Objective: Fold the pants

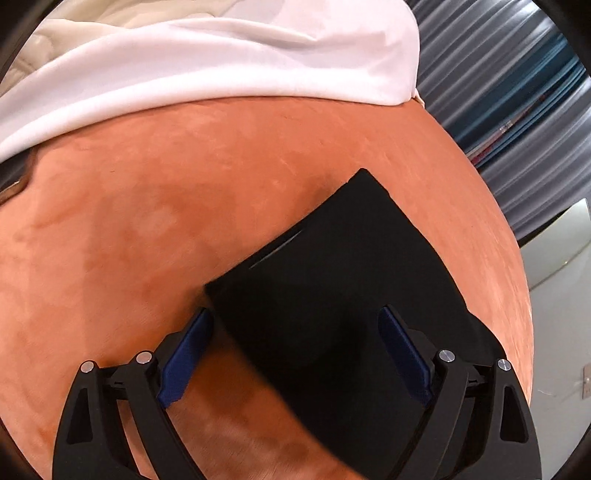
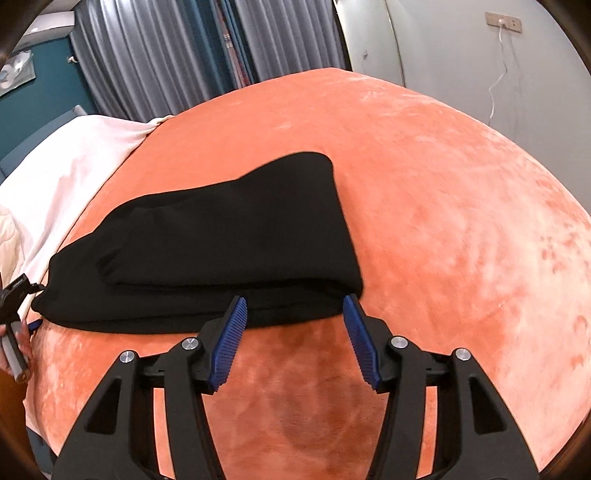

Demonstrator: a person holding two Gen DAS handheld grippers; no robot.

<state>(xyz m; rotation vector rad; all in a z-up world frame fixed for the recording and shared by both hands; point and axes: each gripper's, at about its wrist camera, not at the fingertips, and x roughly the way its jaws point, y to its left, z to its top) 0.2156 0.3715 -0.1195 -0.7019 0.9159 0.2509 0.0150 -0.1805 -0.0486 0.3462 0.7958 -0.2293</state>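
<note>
1. The black pants (image 2: 207, 251) are seen lying already folded into layers on the orange bed (image 2: 443, 206).
2. The right hand-held gripper (image 2: 295, 310) is held spread at their near edge, gripping nothing.
3. The left hand-held gripper (image 1: 295, 332) is spread over one end, probably not touching.
4. A last fold or smoothing is judged next, which calls for a clamp on that edge.

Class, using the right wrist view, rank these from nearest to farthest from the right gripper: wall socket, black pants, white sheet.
1. black pants, just ahead of the right gripper.
2. white sheet, far left.
3. wall socket, top right.
</note>
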